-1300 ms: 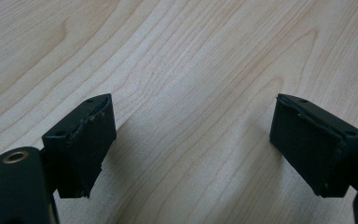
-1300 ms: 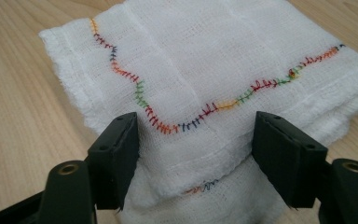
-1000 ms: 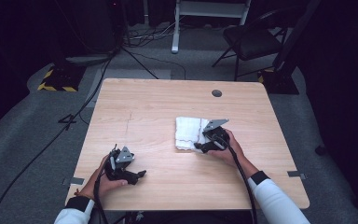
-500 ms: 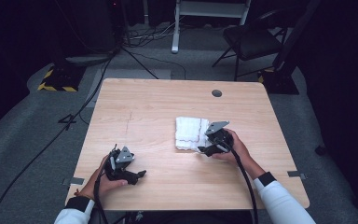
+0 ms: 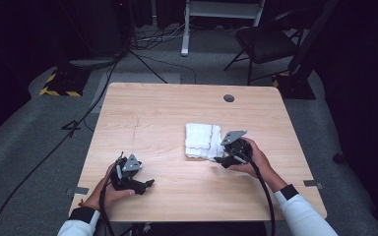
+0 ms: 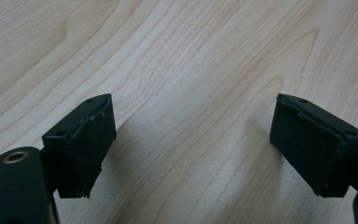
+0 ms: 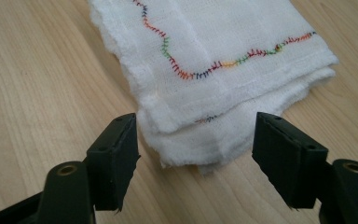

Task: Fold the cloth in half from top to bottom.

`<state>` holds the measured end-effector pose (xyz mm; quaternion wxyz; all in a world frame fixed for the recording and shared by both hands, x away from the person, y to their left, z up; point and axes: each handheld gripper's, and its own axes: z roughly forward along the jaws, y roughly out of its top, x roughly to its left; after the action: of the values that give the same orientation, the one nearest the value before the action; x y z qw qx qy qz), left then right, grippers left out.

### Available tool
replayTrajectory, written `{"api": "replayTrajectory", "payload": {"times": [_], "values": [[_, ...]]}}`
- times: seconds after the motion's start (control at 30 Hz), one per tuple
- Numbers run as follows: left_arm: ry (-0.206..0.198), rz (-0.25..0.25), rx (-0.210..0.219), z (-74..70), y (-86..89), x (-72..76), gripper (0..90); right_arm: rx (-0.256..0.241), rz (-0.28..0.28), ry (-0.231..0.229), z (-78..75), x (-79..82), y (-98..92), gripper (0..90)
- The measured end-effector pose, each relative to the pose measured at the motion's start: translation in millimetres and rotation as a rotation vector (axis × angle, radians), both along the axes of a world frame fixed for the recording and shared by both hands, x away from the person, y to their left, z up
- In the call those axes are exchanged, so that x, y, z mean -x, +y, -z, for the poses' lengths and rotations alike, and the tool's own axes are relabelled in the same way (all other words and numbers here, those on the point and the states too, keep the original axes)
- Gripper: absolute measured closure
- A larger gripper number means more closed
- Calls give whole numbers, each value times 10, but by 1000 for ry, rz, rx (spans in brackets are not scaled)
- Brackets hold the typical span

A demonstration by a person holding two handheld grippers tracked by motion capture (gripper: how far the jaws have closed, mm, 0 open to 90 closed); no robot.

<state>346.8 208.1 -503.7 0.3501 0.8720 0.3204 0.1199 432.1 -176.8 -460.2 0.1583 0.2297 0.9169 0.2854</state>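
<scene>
Standing by the worktop [image 5: 167,113], I see a pale wooden square top that takes up the middle of the room, with grey carpet around it and a dark chair [image 5: 263,42] off at about one o'clock beyond its far edge. A small round dark grommet [image 5: 229,98] sits in the wood near the far edge, at roughly one o'clock from the centre. Just right of centre, at about three o'clock, lies a folded white cloth [image 5: 203,140], flat on the wood, several layers thick, with a wavy line of many-coloured stitching running across its top layer in the right gripper view. The right hand-held gripper [image 5: 222,158] is held at the cloth's near right corner, at about five o'clock from the cloth; its two black jaws stand released, spread wide with the cloth's corner [image 7: 200,140] lying between them and not pinched. The left hand-held gripper [image 5: 145,186] rests low near the worktop's near left edge, at about seven o'clock, well apart from the cloth; its jaws are also released, wide apart over bare wood grain.
</scene>
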Motion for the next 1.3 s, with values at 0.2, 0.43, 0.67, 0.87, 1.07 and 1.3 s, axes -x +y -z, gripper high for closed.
{"api": "replayTrajectory", "payload": {"times": [0.2, 0.43, 0.67, 0.87, 1.07, 1.3], "values": [[0, 0, 0, 0, 0, 0, 146, 15, 5, 8, -2, 53, -105, 324], [0, 0, 0, 0, 0, 0, 146, 21, 12, 17, 5, 106, -223, 317], [0, 0, 0, 0, 0, 0, 147, 33, 13, 1, -1, 195, -338, 315], [0, 0, 0, 0, 0, 0, 146, 36, 14, -16, 4, 287, -455, 314], [0, 0, 0, 0, 0, 0, 146, 34, 26, -23, 10, 370, -592, 313], [-1, -3, -1, 0, -3, 1, 146, 30, 57, -23, 49, 468, -817, 316]]}}
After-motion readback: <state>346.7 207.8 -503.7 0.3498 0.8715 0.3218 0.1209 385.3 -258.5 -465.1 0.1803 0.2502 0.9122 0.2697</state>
